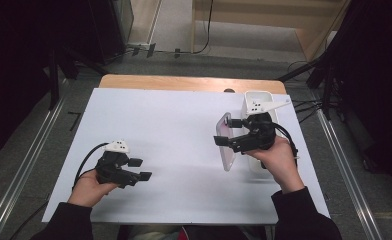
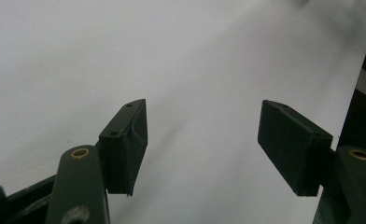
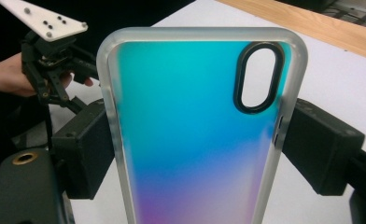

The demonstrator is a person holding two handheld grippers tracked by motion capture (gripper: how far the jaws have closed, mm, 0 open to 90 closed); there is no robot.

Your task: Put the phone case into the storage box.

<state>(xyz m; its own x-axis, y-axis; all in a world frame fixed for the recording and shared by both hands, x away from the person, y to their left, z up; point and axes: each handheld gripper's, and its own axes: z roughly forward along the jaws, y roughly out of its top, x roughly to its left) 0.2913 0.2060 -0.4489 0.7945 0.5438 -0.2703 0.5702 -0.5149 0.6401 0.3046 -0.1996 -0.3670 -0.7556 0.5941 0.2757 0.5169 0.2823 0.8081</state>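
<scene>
A phone case with a frosted rim, a blue-to-purple back and an oval camera hole stands upright between the two black pads of my right gripper, which is shut on its long sides. In the high view the phone case hangs edge-on above the right part of the white table sheet, held by my right gripper. My left gripper rests low at the left of the sheet, open. In its own view the left gripper has wide-apart pads with bare sheet between them.
A white box-like holder stands at the back right of the sheet, just behind the right gripper. The wooden table edge runs along the far side. Dark stands and cables flank the table on both sides.
</scene>
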